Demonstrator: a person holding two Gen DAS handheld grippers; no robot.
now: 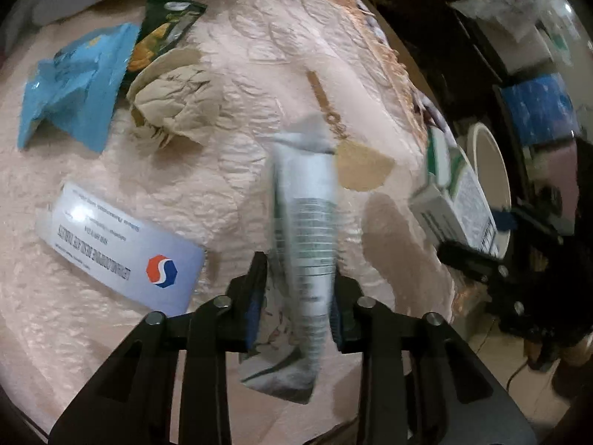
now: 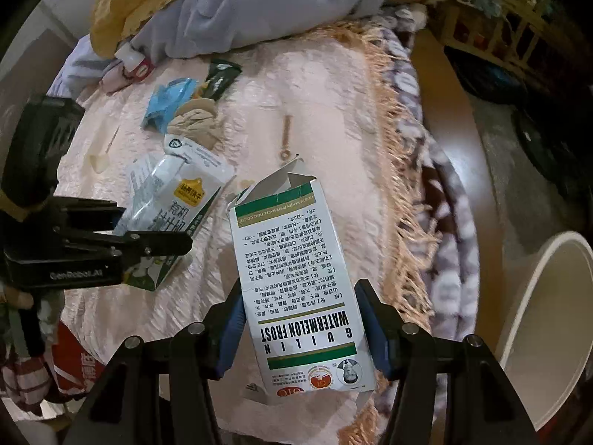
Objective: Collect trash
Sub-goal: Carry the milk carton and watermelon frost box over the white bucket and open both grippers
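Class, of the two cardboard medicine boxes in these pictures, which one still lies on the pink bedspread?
The flat white box with the red-and-blue emblem. The green-striped box is clamped in the right gripper.

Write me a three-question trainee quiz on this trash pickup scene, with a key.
1. True or false: the right gripper holds the white and green medicine box.
2. What is clamped in the left gripper? A) blue wrapper B) white milk pouch C) crumpled brown paper
3. Fill in: the white bin stands off the blanket's fringed edge, on the ____ side of the right wrist view.

Key:
1. True.
2. B: the white milk pouch; the blue wrapper and crumpled brown paper lie on the pink blanket.
3. Right.
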